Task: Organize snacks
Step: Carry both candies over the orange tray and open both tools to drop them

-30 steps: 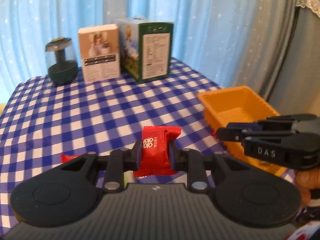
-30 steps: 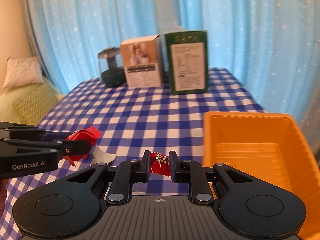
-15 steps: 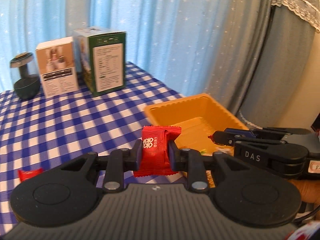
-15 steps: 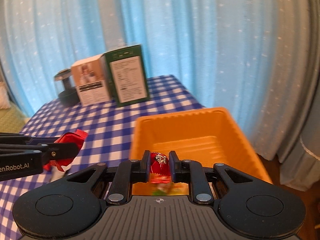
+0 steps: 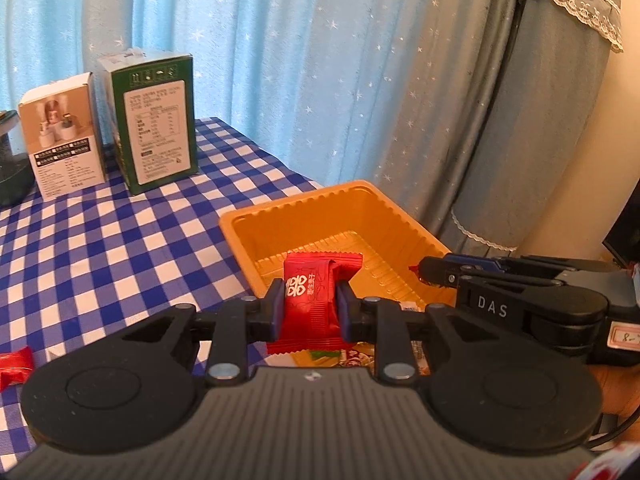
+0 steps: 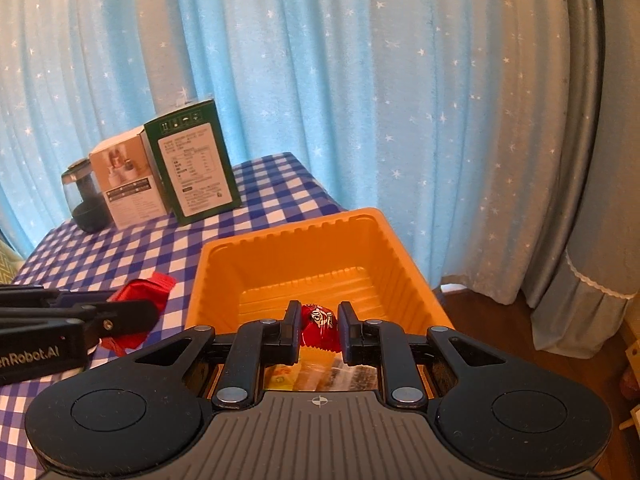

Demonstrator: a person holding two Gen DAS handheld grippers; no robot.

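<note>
Now the left gripper [image 5: 310, 306] squeezes a flat red snack packet [image 5: 316, 300] over the near edge of the orange tray [image 5: 280, 216]. Beside it, the right gripper [image 6: 319, 326] is closed tight on a small red candy [image 6: 320, 322], above the tray's near end. Another red snack [image 5: 14, 364] lies far left on the checked tablecloth [image 5: 100, 248].

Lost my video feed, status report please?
Left claw shut on red packet. Right claw shut on small red candy, over orange tray. Nothing in the way.
</note>
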